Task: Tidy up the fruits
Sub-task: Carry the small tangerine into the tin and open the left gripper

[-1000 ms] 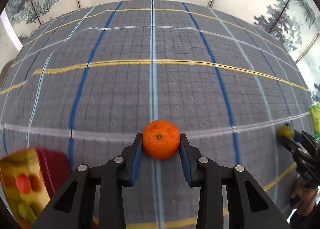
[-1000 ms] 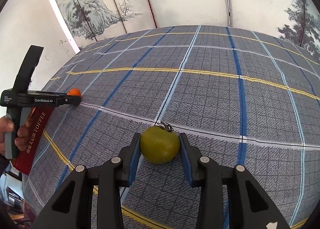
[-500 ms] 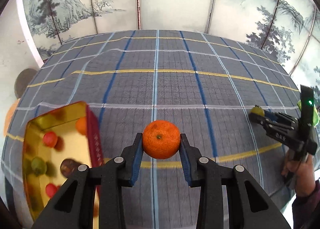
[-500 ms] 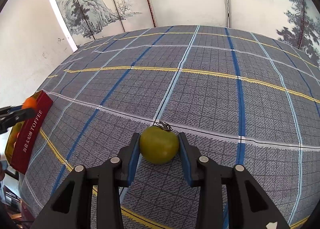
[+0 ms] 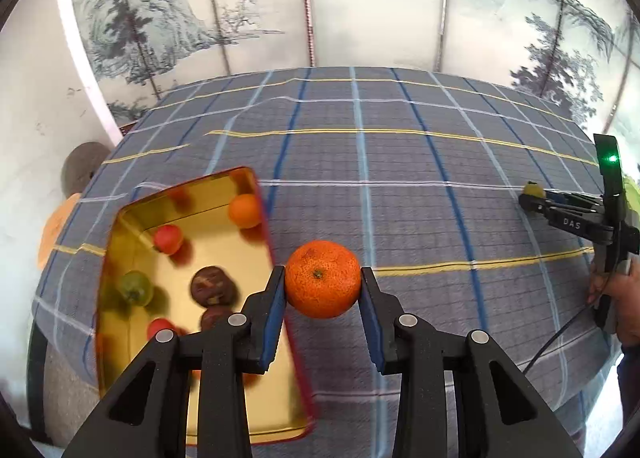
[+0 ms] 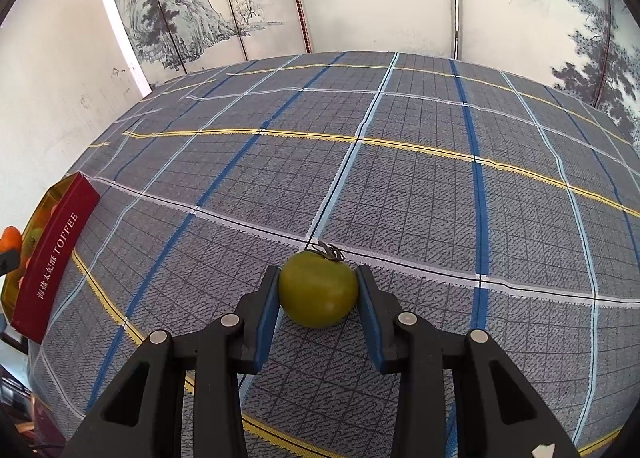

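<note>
Plaid-clothed desk (image 5: 400, 162): several fruits already gathered in gold tin tray (image 5: 120, 338); round orange mandarin (image 5: 322, 278) clamped by left tongs (image 5: 322, 298), green tomato (image 6: 318, 288) by right tongs (image 6: 318, 300); both undelivered.

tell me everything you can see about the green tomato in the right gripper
The green tomato is round, smooth and yellowish green, with a slight shine and a dark, dried calyx at its top, tipped away from the camera. It sits between the blue pads of the right gripper, which is shut on its two sides. Its underside looks to rest on, or just above, the grey plaid tablecloth. Nothing else touches it.
</note>
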`<action>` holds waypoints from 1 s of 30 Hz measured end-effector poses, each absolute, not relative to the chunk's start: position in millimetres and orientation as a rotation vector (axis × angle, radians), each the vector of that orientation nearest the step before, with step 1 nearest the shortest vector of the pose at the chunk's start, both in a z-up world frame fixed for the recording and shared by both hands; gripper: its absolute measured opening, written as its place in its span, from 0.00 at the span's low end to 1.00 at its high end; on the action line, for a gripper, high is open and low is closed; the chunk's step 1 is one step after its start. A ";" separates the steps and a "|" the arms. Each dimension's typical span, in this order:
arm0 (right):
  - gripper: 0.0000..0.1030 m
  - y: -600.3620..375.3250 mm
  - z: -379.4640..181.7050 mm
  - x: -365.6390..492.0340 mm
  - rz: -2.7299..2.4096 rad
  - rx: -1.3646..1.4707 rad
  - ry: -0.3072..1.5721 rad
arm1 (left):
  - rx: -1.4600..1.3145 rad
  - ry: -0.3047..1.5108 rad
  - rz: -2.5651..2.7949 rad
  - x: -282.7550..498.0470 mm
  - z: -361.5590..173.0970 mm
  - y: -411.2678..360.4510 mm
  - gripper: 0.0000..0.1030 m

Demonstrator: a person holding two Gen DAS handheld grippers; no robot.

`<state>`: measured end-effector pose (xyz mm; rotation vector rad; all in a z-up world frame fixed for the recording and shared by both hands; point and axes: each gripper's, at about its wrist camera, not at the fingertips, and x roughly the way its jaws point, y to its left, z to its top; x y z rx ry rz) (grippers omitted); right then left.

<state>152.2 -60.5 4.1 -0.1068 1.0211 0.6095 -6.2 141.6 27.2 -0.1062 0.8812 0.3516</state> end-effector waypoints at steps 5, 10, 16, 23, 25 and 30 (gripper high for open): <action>0.34 -58.3 3.7 152.5 0.608 -0.112 1.021 | -0.125 0.882 0.386 -20.6 23.2 154.2 0.35; 0.34 -53.8 3.0 150.1 0.596 -0.141 1.016 | -0.148 0.888 0.416 -33.0 17.8 168.0 0.35; 0.34 -52.8 2.5 148.9 0.586 -0.162 1.011 | -0.188 0.902 0.450 -45.3 10.6 186.5 0.35; 0.39 -52.3 2.5 148.4 0.605 -0.153 1.014 | -0.259 0.919 0.497 -64.3 3.1 215.0 0.35; 0.39 -52.9 2.5 148.7 0.607 -0.150 1.014 | -0.271 0.922 0.514 -69.2 0.9 222.2 0.35; 0.39 -52.8 2.7 148.2 0.608 -0.146 1.015 | -0.294 0.930 0.533 -74.6 -3.2 232.7 0.35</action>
